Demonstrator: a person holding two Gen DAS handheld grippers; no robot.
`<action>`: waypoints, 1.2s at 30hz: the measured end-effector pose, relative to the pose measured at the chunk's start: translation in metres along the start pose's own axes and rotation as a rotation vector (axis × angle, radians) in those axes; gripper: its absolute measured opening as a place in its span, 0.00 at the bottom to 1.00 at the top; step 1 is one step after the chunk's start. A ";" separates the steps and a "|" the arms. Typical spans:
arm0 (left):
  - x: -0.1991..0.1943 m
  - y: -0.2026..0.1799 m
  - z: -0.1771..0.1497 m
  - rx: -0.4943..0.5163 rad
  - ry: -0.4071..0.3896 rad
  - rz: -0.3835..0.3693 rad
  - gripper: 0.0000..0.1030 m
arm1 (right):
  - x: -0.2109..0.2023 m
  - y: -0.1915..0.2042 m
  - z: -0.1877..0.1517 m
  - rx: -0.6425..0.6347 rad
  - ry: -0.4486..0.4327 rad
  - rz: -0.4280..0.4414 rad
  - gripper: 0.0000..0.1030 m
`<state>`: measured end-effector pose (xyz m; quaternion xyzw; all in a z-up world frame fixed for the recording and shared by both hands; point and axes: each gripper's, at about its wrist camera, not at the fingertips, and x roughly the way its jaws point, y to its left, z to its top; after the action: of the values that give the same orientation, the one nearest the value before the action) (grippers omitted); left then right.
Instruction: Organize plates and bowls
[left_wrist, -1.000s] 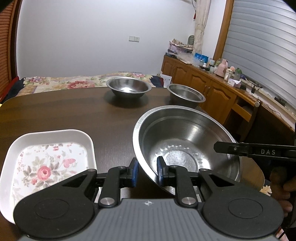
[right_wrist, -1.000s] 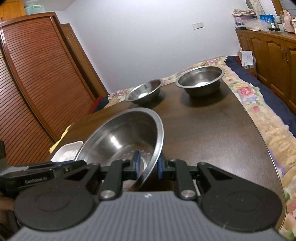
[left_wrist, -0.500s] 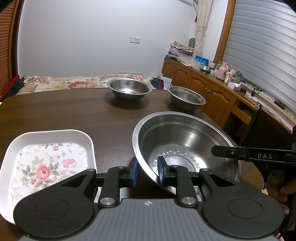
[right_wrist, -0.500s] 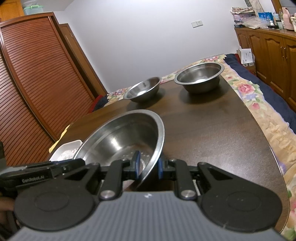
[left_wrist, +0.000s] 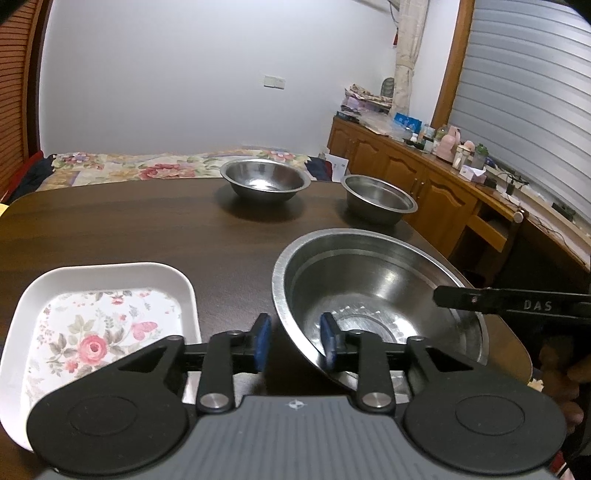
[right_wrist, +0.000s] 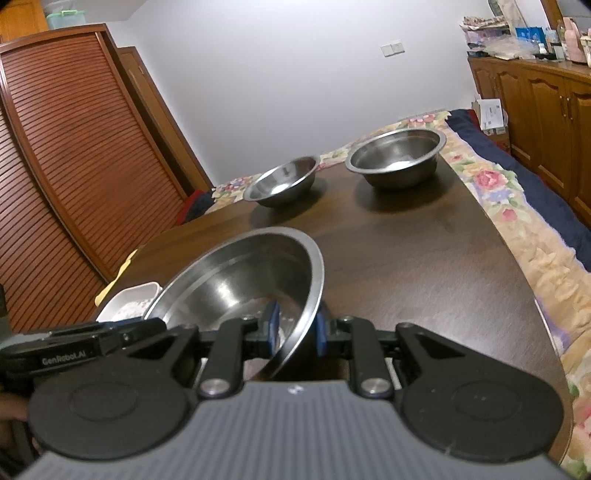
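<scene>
The left tool (left_wrist: 295, 341) is opening, its pads straddling the big bowl's (left_wrist: 376, 295) rim without pressing. The right tool (right_wrist: 295, 326) clamps the opposite rim. The bowl sits on the surface (left_wrist: 147, 225) beside the tray (left_wrist: 96, 325). Thin steel: probably light, stiff, slippery; grip the rim.

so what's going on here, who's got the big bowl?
Both grippers are at the big steel bowl, on opposite sides of its rim. The left gripper is opening, its outer pad already clear of the rim. The right gripper is clamped on it. Two smaller bowls sit across the table, and a floral plate beside the left gripper.
</scene>
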<state>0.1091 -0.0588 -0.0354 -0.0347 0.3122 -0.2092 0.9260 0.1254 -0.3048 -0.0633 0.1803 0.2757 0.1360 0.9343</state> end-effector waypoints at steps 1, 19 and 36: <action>-0.001 0.001 0.001 -0.003 -0.003 -0.001 0.36 | -0.001 0.000 0.001 0.000 -0.005 -0.003 0.23; -0.014 0.028 0.083 0.023 -0.158 0.054 0.42 | -0.023 0.023 0.088 -0.223 -0.132 -0.056 0.32; 0.050 0.052 0.135 0.102 -0.124 0.060 0.42 | 0.046 0.031 0.137 -0.295 -0.041 -0.087 0.37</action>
<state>0.2439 -0.0406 0.0350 0.0088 0.2440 -0.1944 0.9501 0.2359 -0.2968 0.0353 0.0318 0.2412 0.1307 0.9611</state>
